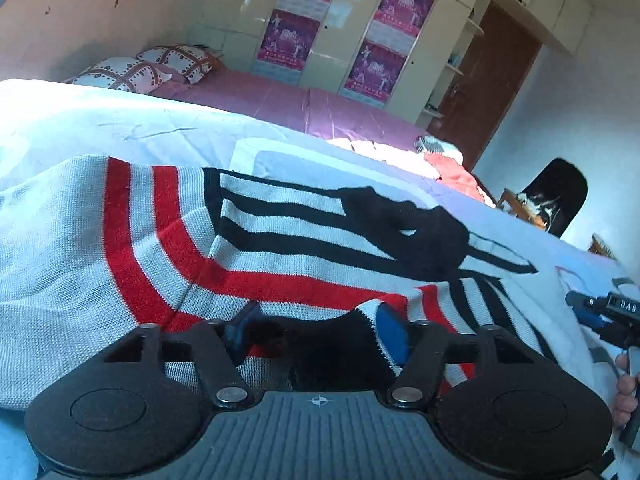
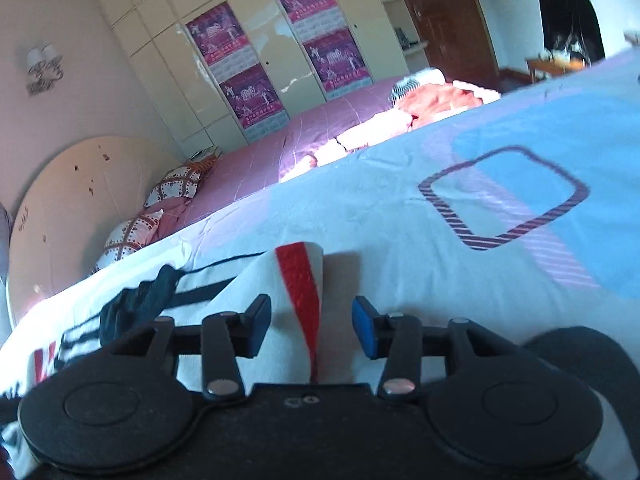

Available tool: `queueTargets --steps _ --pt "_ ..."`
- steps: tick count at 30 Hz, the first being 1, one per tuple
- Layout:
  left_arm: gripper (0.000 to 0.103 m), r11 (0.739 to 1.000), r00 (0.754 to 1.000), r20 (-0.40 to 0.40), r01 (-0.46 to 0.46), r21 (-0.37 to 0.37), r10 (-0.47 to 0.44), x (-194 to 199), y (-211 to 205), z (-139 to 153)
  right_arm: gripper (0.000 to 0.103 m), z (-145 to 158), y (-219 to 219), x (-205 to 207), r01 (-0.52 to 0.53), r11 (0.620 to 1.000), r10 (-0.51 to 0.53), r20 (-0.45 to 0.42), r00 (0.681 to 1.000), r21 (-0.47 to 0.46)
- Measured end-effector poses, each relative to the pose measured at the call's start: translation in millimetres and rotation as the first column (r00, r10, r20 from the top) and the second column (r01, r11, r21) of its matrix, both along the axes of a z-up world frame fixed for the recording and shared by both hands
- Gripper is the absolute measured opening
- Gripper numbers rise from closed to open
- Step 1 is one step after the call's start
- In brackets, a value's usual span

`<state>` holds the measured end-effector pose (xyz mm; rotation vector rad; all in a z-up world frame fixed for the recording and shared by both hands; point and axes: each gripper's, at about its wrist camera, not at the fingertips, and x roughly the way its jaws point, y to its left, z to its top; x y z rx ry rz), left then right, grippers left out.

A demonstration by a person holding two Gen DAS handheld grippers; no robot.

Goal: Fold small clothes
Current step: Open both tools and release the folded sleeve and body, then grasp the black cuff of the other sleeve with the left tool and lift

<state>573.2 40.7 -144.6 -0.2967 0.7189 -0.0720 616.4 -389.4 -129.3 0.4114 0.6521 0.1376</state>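
Note:
A knit sweater (image 1: 132,248), white with red and black stripes, lies spread on the light bedsheet (image 1: 120,128). My left gripper (image 1: 316,330) is low over its near edge, jaws wide apart, with a black-and-white fold of the sweater bunched between the blue pads (image 1: 390,334). In the right wrist view the sweater's red-striped corner (image 2: 300,276) lies between the fingers of my right gripper (image 2: 312,326), which is open and not touching it. The right gripper also shows in the left wrist view (image 1: 600,316), at the sweater's right end.
A pile of red and white clothes (image 2: 432,100) lies further back on the pink bedspread (image 1: 280,100). Patterned pillows (image 1: 132,72) sit at the headboard. A wardrobe with posters (image 2: 248,80), a brown door (image 1: 492,80) and a dark chair (image 1: 560,196) stand beyond the bed.

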Motion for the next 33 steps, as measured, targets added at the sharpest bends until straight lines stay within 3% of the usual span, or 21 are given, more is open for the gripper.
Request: queueTargets --steps 1,2,3,4,6,8,13,14,15,16,18,20,21,24,26,27,28,29,30,32,33 --pt "0.019 1.0 1.0 -0.007 0.002 0.027 -0.002 2.7 -3.5 -2.9 0.046 -4.8 -3.2 8.7 -0.004 0.999 0.005 -0.021 1.0 0.032" --pt "0.015 0.999 1.0 0.002 0.001 0.04 -0.001 2.7 -4.8 -3.8 0.043 -8.7 -5.4 15.4 -0.008 0.998 0.01 -0.036 0.999 0.059" --pt "0.004 1.0 1.0 0.006 -0.002 0.027 0.002 1.9 -3.2 -3.6 0.021 -9.4 -5.3 18.5 -0.018 0.998 0.02 -0.03 0.999 0.057" --pt "0.004 1.0 0.999 0.023 -0.024 0.009 0.023 -1.3 -0.5 -2.1 0.01 -8.1 -1.9 20.2 -0.036 0.999 0.036 -0.027 0.999 0.021" --pt "0.004 0.998 0.996 0.077 -0.053 0.038 0.05 -12.1 -1.0 2.4 0.008 -2.5 7.2 17.2 -0.023 0.995 0.022 -0.019 1.0 -0.092" --pt "0.004 0.997 0.998 0.034 -0.054 0.056 0.052 -10.8 -4.7 -8.3 0.007 -5.6 15.0 14.5 -0.011 0.982 0.009 -0.013 1.0 -0.188" --pt "0.005 0.995 0.994 0.042 -0.102 0.014 0.102 -10.7 0.4 -3.1 0.016 10.3 25.4 15.4 -0.01 0.965 0.008 -0.007 1.0 -0.262" --pt "0.007 0.992 0.99 0.059 -0.126 0.023 0.125 -15.7 1.2 2.0 0.016 17.7 27.1 8.2 -0.012 0.964 0.021 0.031 0.999 -0.266" --pt "0.022 0.989 0.987 0.084 -0.142 0.039 0.138 -20.5 0.5 6.6 0.019 23.3 28.4 2.2 -0.024 0.963 0.04 0.057 0.998 -0.268" --pt "0.053 0.987 0.984 0.108 -0.15 0.057 0.143 -25.5 -1.1 10.4 0.025 26.2 30.3 -3.6 -0.034 0.961 0.055 0.068 0.996 -0.275" --pt "0.073 0.99 0.988 0.109 -0.122 0.074 0.114 -26.9 -6.3 10.0 0.029 26.9 35.7 -14.8 -0.065 0.953 0.087 0.063 0.994 -0.296" --pt "0.069 0.98 0.998 0.004 -0.058 0.19 0.058 -18.0 -20.3 -5.1 0.03 16.0 44.0 -26.5 -0.115 0.934 0.134 0.035 0.99 -0.337" --pt "0.069 0.966 0.999 0.039 -0.042 0.255 0.034 -21.5 -28.1 -8.1 0.03 4.6 52.2 -25.9 -0.155 0.907 0.153 -0.036 0.988 -0.391" --pt "0.058 0.973 0.996 0.058 -0.08 0.218 0.069 -29.7 -24.8 5.2 0.031 14.6 59.9 -46.1 -0.113 0.897 0.128 0.006 0.992 -0.427" --pt "0.058 0.98 0.988 0.118 -0.114 0.166 0.095 -45.8 -19.8 13.0 0.032 29.1 62.8 -72.9 -0.082 0.909 0.129 0.089 0.988 -0.408" --pt "0.058 0.975 0.992 0.086 -0.11 0.195 0.095 -46.1 -21.9 10.4 0.033 31.6 66.4 -85.0 -0.086 0.908 0.144 0.111 0.983 -0.41" --pt "0.059 0.959 0.996 0.01 -0.087 0.269 0.088 -42.2 -26.7 1.1 0.032 29.9 71.4 -93.4 -0.115 0.902 0.172 0.102 0.98 -0.416" --pt "0.059 0.952 0.997 0.036 -0.082 0.296 0.074 -46.4 -29.0 -3.2 0.034 21.6 78.4 -96.1 -0.167 0.889 0.208 0.051 0.977 -0.427" --pt "0.059 0.952 0.997 0.031 -0.08 0.296 0.074 -46.6 -28.6 -2.7 0.034 6.9 88.7 -93.9 -0.228 0.857 0.233 -0.047 0.971 -0.462" --pt "0.059 0.963 0.995 0.021 -0.101 0.251 0.099 -52.7 -18.3 10.5 0.035 10.0 105.7 -105.6 -0.202 0.806 0.229 -0.02 0.973 -0.557" --pt "0.059 0.968 0.99 0.066 -0.136 0.212 0.125 -63.3 -8.3 17.4 0.035 17.1 107.2 -110.0 -0.195 0.822 0.228 -0.005 0.974 -0.534"
